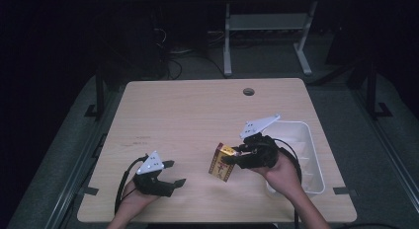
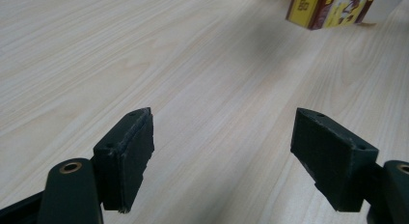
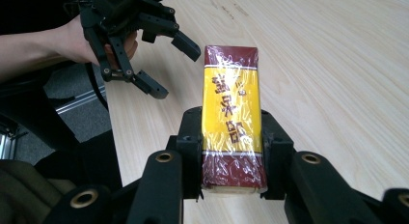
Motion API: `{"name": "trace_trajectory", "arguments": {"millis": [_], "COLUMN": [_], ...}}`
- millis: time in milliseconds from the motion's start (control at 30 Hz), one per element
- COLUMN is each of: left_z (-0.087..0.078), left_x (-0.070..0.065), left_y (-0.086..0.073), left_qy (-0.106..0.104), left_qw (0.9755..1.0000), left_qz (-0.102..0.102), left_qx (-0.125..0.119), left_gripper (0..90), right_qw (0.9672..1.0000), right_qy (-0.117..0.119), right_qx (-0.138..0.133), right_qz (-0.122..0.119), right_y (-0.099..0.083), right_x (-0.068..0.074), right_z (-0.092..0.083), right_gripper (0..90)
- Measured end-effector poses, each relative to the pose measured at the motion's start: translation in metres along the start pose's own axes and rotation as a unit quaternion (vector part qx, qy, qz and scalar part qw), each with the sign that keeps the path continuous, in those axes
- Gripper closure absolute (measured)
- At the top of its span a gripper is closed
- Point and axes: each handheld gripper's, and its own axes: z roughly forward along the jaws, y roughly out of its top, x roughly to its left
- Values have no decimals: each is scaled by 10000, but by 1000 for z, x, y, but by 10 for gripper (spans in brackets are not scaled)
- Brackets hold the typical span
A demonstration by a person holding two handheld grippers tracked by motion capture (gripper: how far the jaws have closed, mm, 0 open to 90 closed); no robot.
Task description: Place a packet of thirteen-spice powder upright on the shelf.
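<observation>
Right tongs (image 3: 231,151) clamp a cellophane-wrapped yellow-and-maroon rectangular box (image 3: 231,113) above the pale wooden bench (image 1: 188,115); left tongs (image 2: 222,151) stand released, gripping nothing.

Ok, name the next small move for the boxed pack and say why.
Probably carry the yellow-and-maroon box toward the white bin beside the right hand. The right gripper is shut on its lower half and holds it above the table; the left gripper is open, holding nothing.
</observation>
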Motion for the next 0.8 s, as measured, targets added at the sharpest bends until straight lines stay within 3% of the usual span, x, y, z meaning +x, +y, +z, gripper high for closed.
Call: {"name": "trace_trajectory", "arguments": {"millis": [800], "left_z": [-6], "left_x": [11], "left_y": [-3], "left_qy": [78], "left_qw": [9998], "left_qz": [-152], "left_qx": [-52], "left_gripper": [224], "right_qw": [9995], "right_qy": [-35], "right_qx": [43], "right_qz": [-303], "right_y": [3], "right_x": [-14], "right_z": [-43], "right_gripper": [677]}}
